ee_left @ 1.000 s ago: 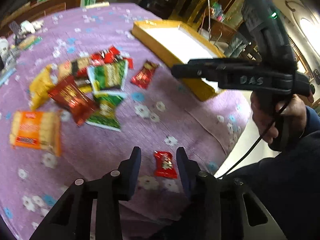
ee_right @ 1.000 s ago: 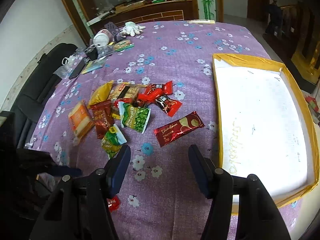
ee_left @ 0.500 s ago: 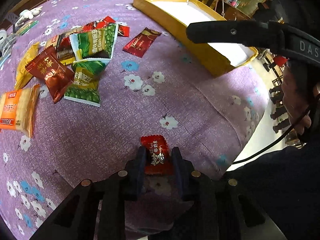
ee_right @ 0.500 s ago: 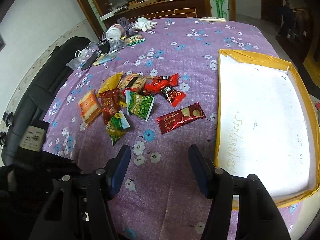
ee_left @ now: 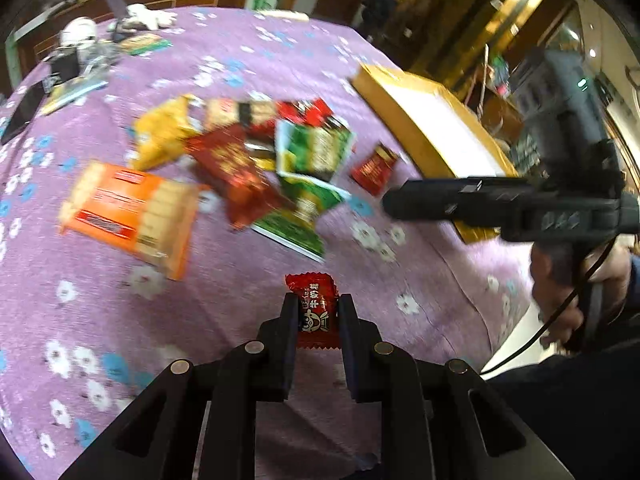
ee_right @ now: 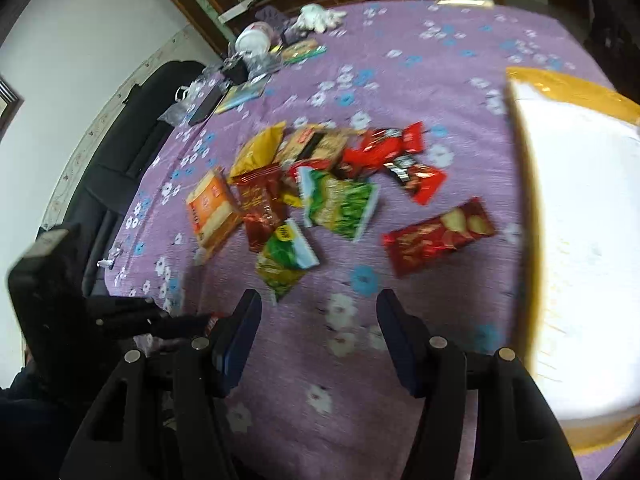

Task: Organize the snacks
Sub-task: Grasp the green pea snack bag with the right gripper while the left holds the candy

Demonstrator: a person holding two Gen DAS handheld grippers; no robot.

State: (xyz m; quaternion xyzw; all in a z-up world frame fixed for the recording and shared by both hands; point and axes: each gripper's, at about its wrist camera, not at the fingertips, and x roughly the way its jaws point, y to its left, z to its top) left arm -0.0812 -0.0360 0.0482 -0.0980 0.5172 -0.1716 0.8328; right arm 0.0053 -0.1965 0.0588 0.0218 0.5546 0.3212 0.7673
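Note:
My left gripper (ee_left: pixel 318 301) is shut on a small red candy (ee_left: pixel 313 289), held just above the purple flowered tablecloth (ee_left: pixel 240 320). A pile of snacks lies beyond it: an orange cracker pack (ee_left: pixel 128 212), green pea packs (ee_left: pixel 316 152), a dark red pack (ee_left: pixel 236 172) and a long red bar (ee_right: pixel 438 236). My right gripper (ee_right: pixel 319 304) hangs open over bare cloth in front of the pile, with nothing between its fingers. A yellow-rimmed box (ee_right: pixel 532 200) with a white floor sits to its right.
Cups, a glove and a dark phone (ee_right: pixel 206 106) clutter the far side of the table. A black chair (ee_right: pixel 120 152) stands at the left. The table edge (ee_left: pixel 516 312) drops off near the person's hand (ee_left: pixel 560 276) on the right gripper's handle.
The left gripper's fingers closed around the red candy and now pinch it; its view swung toward the snack pile. The right gripper drew closer to the pile and stayed open.

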